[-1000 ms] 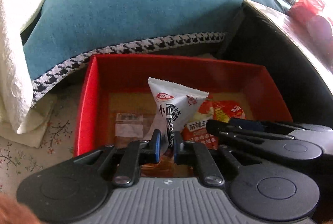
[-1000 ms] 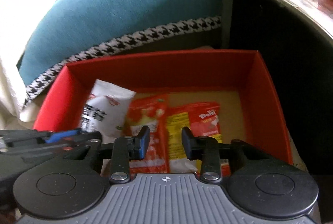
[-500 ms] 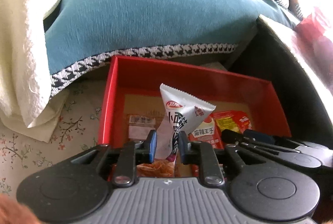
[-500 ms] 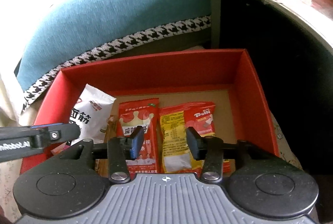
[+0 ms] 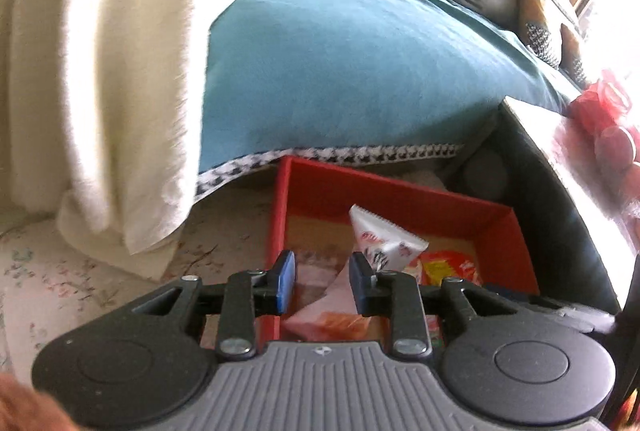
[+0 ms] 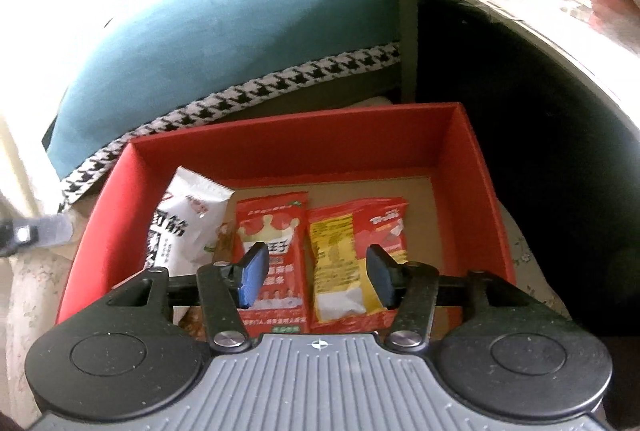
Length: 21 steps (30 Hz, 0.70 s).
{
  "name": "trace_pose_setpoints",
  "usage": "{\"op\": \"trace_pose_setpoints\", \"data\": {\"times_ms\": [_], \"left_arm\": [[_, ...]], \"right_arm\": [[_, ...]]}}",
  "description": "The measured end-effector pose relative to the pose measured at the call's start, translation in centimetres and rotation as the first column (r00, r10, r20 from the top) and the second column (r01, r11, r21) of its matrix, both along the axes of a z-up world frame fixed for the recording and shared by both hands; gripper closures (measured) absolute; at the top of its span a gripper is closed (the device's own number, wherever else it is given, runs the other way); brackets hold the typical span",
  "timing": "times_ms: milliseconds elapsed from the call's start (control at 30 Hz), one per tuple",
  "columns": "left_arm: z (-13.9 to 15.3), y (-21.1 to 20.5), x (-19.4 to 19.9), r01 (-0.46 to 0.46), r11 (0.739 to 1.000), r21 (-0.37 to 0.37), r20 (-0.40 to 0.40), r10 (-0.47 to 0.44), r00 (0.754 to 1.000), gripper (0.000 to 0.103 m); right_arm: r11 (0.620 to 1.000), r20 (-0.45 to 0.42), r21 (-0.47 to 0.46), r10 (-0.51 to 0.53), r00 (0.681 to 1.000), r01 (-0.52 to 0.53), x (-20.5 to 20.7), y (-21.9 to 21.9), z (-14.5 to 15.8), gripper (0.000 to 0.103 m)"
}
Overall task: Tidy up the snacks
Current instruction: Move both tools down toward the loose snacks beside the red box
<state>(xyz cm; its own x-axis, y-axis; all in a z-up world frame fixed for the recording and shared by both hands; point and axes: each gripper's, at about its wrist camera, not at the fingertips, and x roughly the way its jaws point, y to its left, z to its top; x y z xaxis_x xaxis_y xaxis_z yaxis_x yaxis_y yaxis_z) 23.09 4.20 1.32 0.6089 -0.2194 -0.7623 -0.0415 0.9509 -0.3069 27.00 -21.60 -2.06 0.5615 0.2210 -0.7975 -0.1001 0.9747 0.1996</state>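
Your snacks lie in the red box (image 6: 288, 147) on the floor. In the right wrist view three packets sit side by side on its cardboard bottom: the white packet with black characters (image 6: 188, 223) leans against the left wall, the red packet with a crown print (image 6: 276, 227) lies flat in the middle, and the yellow-and-red packet (image 6: 352, 247) lies just beside it on the right, their edges touching or nearly so. A brownish snack shows under the white packet, too hidden to name.

Your right gripper (image 6: 314, 273) hovers over the red and yellow packets with its jaws spreading apart, gripping nothing. Your left gripper (image 5: 322, 281) sits over the box's left wall, its jaws also parting; the white packet (image 5: 384, 243) shows past the right finger, free of the pads, and that view is blurred.

Behind the box a teal cover with houndstooth trim (image 6: 248, 27) hangs down, a cream blanket (image 5: 92, 71) beside it. A wooden desk (image 6: 540, 3) stands to the right, carrying a red plastic bag (image 5: 600, 103).
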Motion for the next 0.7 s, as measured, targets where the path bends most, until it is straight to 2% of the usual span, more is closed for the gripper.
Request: {"op": "trace_pose_setpoints", "data": {"times_ms": [233, 333, 400, 567, 600, 700], "left_arm": [[-0.2, 1.0, -3.4, 0.030, 0.999, 0.036, -0.019, -0.029, 0.999, 0.080], [0.0, 1.5, -5.0, 0.047, 0.998, 0.037, -0.020, -0.046, 0.999, 0.076], [-0.2, 1.9, -6.2, 0.071, 0.996, 0.045, -0.030, -0.070, 0.997, 0.072], [-1.6, 2.0, -8.4, 0.143, 0.983, 0.113, -0.085, -0.134, 0.987, 0.071], [-2.0, 2.0, -8.8, 0.160, 0.980, 0.119, -0.097, -0.149, 0.984, 0.071], [-2.8, 1.8, -9.5, 0.217, 0.967, 0.132, -0.120, -0.202, 0.972, 0.071]], "right_arm": [[0.999, 0.014, 0.004, 0.038, 0.999, -0.038, -1.5, 1.1, 1.1, 0.035], [0.999, 0.016, 0.005, 0.051, 0.999, -0.051, -2.4, 1.3, 1.7, 0.034], [0.998, 0.014, 0.006, 0.061, 0.998, -0.061, -3.0, 1.4, 2.0, 0.027], [0.996, 0.026, 0.021, 0.084, 0.996, -0.085, -5.0, 1.5, 3.4, 0.021], [0.996, 0.030, 0.027, 0.085, 0.996, -0.086, -5.5, 1.5, 3.7, 0.017], [0.994, 0.043, 0.051, 0.094, 0.995, -0.096, -7.2, 1.3, 4.5, 0.016]]}}
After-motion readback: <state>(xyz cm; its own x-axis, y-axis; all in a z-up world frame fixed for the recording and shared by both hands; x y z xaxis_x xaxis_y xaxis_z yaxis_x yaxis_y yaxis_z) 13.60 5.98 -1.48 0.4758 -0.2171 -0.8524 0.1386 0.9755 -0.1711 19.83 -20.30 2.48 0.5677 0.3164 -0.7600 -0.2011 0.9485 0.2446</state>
